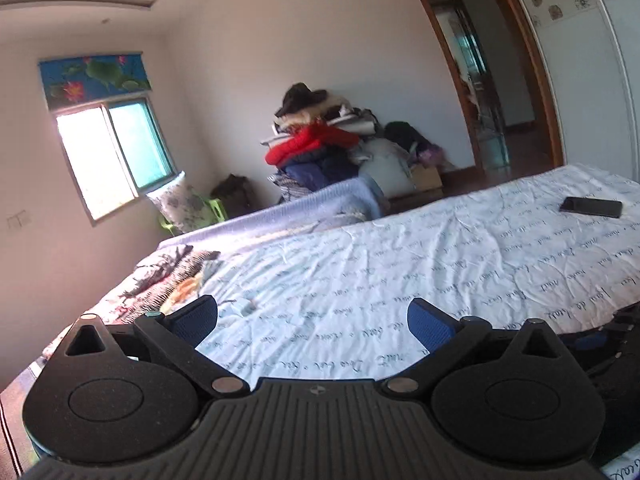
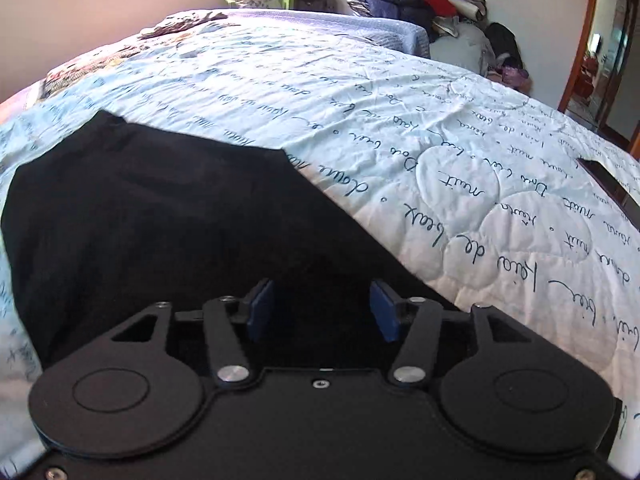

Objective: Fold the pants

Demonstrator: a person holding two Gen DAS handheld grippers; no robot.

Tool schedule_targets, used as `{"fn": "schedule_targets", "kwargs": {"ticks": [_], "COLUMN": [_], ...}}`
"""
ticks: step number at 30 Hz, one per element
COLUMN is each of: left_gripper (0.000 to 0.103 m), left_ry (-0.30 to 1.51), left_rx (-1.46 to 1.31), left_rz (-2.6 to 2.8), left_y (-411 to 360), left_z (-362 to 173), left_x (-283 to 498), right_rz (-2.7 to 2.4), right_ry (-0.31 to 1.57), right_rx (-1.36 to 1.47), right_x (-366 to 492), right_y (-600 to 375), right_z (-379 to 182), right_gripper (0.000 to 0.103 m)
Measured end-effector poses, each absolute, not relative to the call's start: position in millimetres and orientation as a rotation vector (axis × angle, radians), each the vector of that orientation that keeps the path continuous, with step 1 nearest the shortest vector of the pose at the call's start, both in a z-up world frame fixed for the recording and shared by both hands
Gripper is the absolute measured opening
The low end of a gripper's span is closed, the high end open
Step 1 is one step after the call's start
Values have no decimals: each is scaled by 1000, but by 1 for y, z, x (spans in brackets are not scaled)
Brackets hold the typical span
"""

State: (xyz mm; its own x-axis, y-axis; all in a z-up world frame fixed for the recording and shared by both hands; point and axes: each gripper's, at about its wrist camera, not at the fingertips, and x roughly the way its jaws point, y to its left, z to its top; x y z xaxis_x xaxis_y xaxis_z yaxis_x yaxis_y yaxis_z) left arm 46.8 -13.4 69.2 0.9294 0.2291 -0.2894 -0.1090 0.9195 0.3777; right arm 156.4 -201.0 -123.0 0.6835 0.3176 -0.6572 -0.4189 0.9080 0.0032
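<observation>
The black pants [image 2: 160, 220] are lying flat on the quilt [image 2: 400, 120], the right gripper [image 2: 322, 310] hovering over them half-open and empty, presumably lining up a grasp, the left gripper [image 1: 312, 320] waiting wide open, empty.

A bed [image 2: 400, 128] is filling most of both views, and a pale blue quilt [image 1: 400, 264] printed with dark cursive script is covering it. Black pants [image 2: 168, 216] are lying spread on the quilt in the lower left of the right wrist frame. A dark phone [image 1: 591, 207] is resting flat on the quilt at the right edge. A lavender knit blanket [image 1: 304, 208] is lying along the far side, and a patterned floral cover [image 1: 160, 276] is showing at left.
</observation>
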Motion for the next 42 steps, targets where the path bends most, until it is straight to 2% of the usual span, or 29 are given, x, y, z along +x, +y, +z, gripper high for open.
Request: {"fn": "schedule_targets", "kwargs": {"ticks": [2, 7, 8, 11, 14, 15, 17, 21, 42], "left_gripper": [103, 102, 97, 97, 98, 101, 103, 103, 102], "left_ry": [368, 698, 728, 748, 744, 727, 700, 746, 802], "left_rx": [316, 267, 276, 360, 433, 446, 450, 374, 218], "left_rz": [122, -191, -167, -82, -37, -28, -10, 9, -16], "left_y": [-16, -53, -60, -75, -79, -78, -76, -67, -38], "left_z": [61, -22, -40, -82, -107, -109, -106, -105, -98], "left_x": [52, 100, 106, 115, 118, 114, 111, 121, 123], "right_rz": [405, 383, 375, 351, 315, 303, 296, 283, 159], "right_ry": [672, 657, 662, 694, 699, 685, 662, 680, 642], "right_rx": [-140, -206, -231, -301, -237, -224, -198, -194, -142], "right_x": [142, 99, 92, 83, 83, 80, 74, 73, 55], "right_y": [-203, -200, -199, -192, -196, -197, -194, -187, -168], "right_z": [-115, -110, -112, -127, -126, -122, -120, -134, -118], "right_gripper": [54, 54, 54, 57, 58, 58, 60, 63, 65]}}
